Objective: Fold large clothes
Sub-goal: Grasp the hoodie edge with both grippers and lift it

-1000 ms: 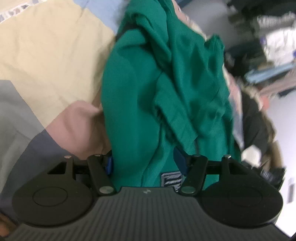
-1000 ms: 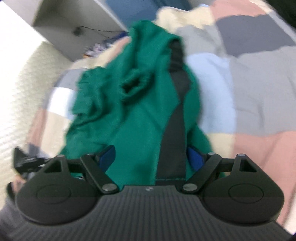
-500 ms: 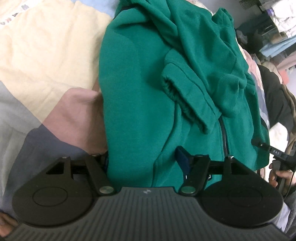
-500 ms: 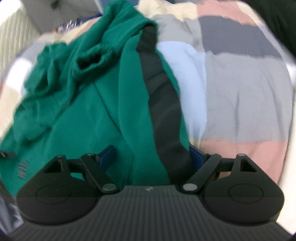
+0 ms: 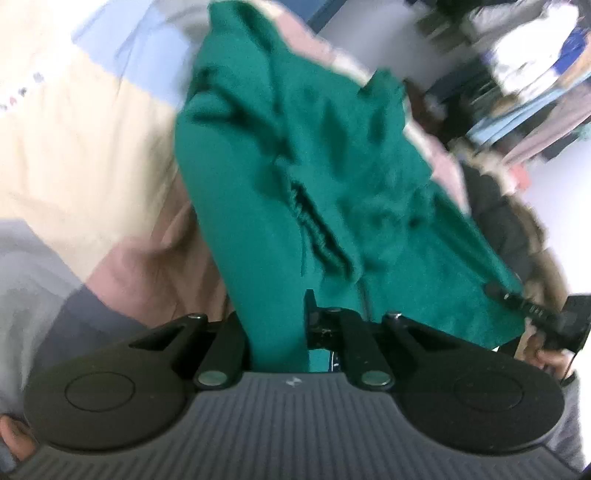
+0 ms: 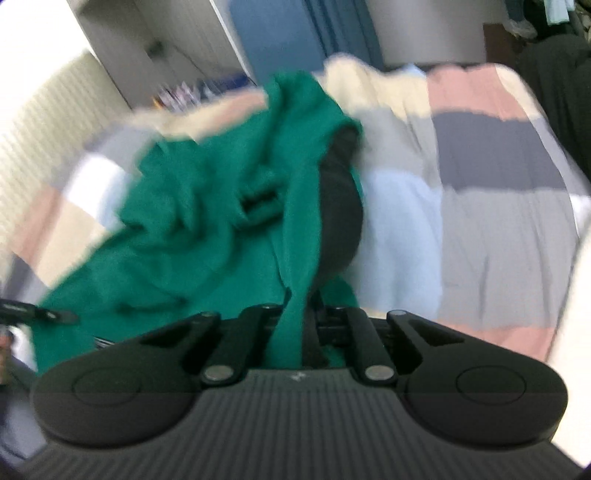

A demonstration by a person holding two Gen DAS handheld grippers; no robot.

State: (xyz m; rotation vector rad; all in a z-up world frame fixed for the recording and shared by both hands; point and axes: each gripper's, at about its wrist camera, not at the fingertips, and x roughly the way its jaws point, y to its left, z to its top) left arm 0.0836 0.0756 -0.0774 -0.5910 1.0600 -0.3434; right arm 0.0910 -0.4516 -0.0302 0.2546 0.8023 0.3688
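A large green zip jacket (image 5: 314, 177) with a black side panel (image 6: 340, 218) lies bunched over a patchwork bed cover (image 5: 74, 140). My left gripper (image 5: 275, 325) is shut on the jacket's hem edge, with the cloth pinched between its jaws. My right gripper (image 6: 301, 325) is shut on the other hem edge by the black panel and holds the jacket (image 6: 207, 229) partly lifted. A ribbed cuff (image 5: 317, 225) lies across the front of the jacket. The right gripper's tip (image 5: 532, 310) shows at the far right of the left wrist view.
The bed cover (image 6: 480, 206) has cream, pink, grey and pale blue patches. Dark clothes and a fur-trimmed coat (image 5: 517, 229) lie past the jacket. A white cabinet (image 6: 147, 51) and a blue curtain (image 6: 288, 33) stand beyond the bed.
Both grippers have closed from wide open onto the jacket's hem. The jacket has been raised and both views have swung upward and blurred.
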